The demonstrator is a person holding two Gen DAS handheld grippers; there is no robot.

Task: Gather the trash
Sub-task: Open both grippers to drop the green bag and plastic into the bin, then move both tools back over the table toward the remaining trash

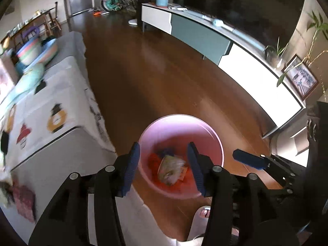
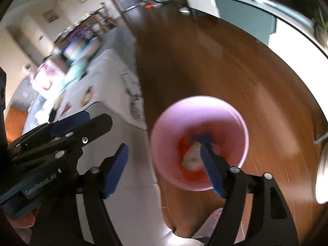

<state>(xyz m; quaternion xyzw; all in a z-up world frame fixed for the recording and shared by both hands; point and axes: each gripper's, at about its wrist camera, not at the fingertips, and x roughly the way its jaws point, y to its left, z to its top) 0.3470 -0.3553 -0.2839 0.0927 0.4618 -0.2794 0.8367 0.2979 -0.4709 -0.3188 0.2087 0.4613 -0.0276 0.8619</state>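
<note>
I see the bin point(image 1: 202, 131) on the floor point(image 1: 155, 65), trash point(image 1: 171, 169) inside it, the table point(image 1: 61, 86) to its left.

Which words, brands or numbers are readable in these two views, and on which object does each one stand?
"GenRobot.AI": on the body of the left gripper, seen in the right wrist view, slightly blurred.
Black marks on the front edge of the white cloth: too blurred to read.
Wrappers in the pink bin: no legible print.
</note>
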